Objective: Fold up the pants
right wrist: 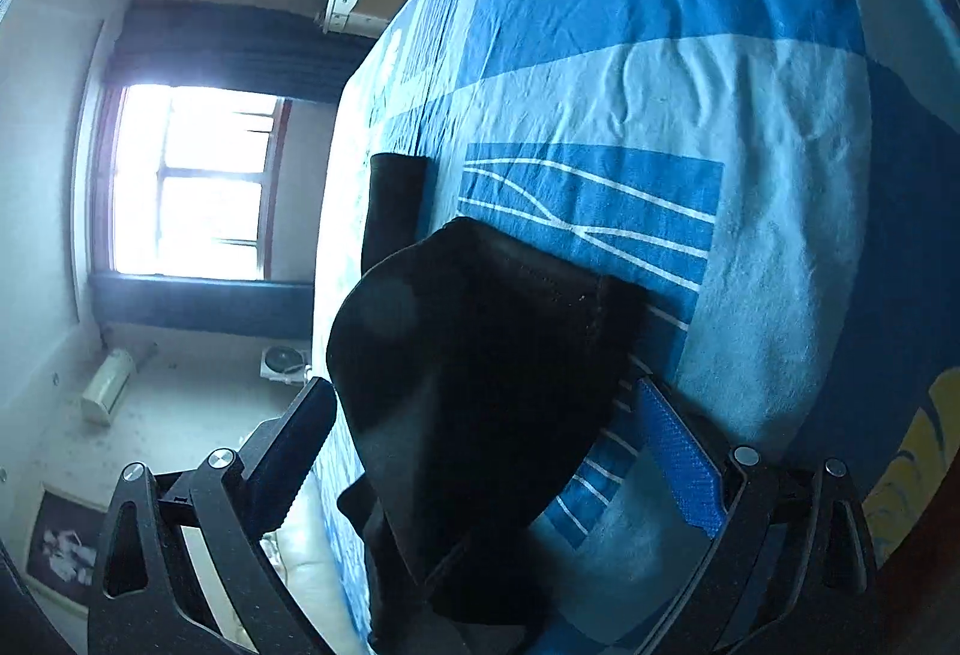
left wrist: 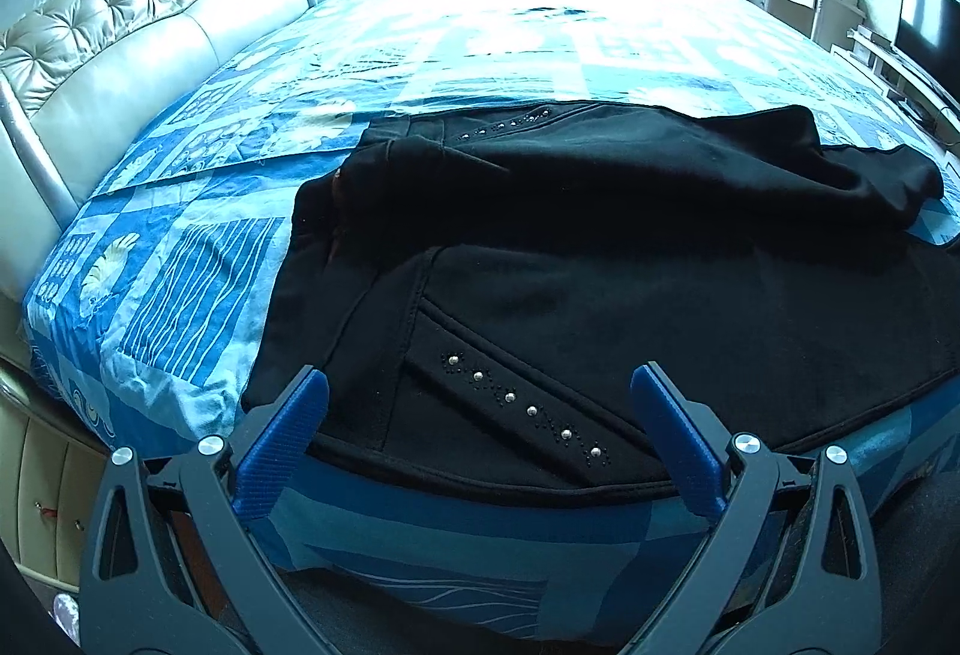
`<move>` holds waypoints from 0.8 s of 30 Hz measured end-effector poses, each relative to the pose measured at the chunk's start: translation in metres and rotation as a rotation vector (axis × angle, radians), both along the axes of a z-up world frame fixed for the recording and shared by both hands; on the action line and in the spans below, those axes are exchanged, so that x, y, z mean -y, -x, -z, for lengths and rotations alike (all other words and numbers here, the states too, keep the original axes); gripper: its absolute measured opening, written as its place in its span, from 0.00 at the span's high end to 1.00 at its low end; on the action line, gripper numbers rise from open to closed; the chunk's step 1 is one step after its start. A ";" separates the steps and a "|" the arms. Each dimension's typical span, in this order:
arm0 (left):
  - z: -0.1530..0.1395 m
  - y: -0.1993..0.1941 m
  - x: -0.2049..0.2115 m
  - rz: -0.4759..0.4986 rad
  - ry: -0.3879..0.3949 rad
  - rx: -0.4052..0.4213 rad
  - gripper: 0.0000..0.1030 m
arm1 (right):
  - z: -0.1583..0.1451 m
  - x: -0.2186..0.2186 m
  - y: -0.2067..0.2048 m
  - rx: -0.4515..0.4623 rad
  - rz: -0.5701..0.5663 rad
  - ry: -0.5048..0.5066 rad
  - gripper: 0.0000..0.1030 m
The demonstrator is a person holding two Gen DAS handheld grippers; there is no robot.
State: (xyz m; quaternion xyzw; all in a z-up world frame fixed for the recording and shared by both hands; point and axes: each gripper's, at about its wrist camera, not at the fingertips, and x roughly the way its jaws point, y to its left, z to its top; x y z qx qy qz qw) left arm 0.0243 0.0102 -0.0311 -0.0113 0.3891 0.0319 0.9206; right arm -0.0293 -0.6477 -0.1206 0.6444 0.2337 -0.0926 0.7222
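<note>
Left tool [left wrist: 479, 385] — fingers wide apart, holding nothing, poised above the near edge of the pants [left wrist: 600, 259]. Pants: black, lying on the bed [left wrist: 180, 259] across its blue patterned cover, partly folded, one layer doubled back over the other; studs [left wrist: 522, 403] run along a pocket seam near the waistband. Right tool [right wrist: 480, 397] — view rolled sideways; fingers spread, a bunched black fold of the pants between them. Whether either finger touches the cloth: cannot tell.
</note>
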 end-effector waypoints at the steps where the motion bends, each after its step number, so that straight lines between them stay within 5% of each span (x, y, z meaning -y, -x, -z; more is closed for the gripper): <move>1: 0.000 -0.001 -0.001 -0.006 -0.003 -0.001 0.02 | 0.002 0.001 0.002 0.014 0.015 -0.009 0.07; 2: 0.002 -0.002 -0.002 -0.011 -0.003 -0.006 0.02 | 0.004 0.002 0.003 0.025 0.028 -0.016 0.08; 4: 0.004 -0.004 -0.002 -0.018 -0.017 -0.012 0.02 | 0.008 0.007 0.005 -0.010 0.050 -0.011 0.51; 9: 0.011 -0.010 -0.005 -0.040 -0.025 -0.035 0.02 | 0.023 0.022 0.001 -0.094 0.030 -0.029 0.90; 16: 0.016 -0.017 -0.014 -0.076 0.001 -0.070 0.02 | -0.018 0.045 0.034 -0.170 0.115 0.280 0.93; 21: 0.029 -0.033 -0.027 -0.072 0.067 -0.155 0.02 | 0.009 0.072 0.038 -0.149 0.065 0.202 0.93; 23: 0.031 -0.037 -0.033 -0.065 0.074 -0.169 0.02 | 0.002 0.080 0.045 -0.148 0.092 0.202 0.84; 24: 0.031 -0.039 -0.034 -0.055 0.071 -0.175 0.02 | -0.007 0.083 0.055 -0.173 0.144 0.236 0.71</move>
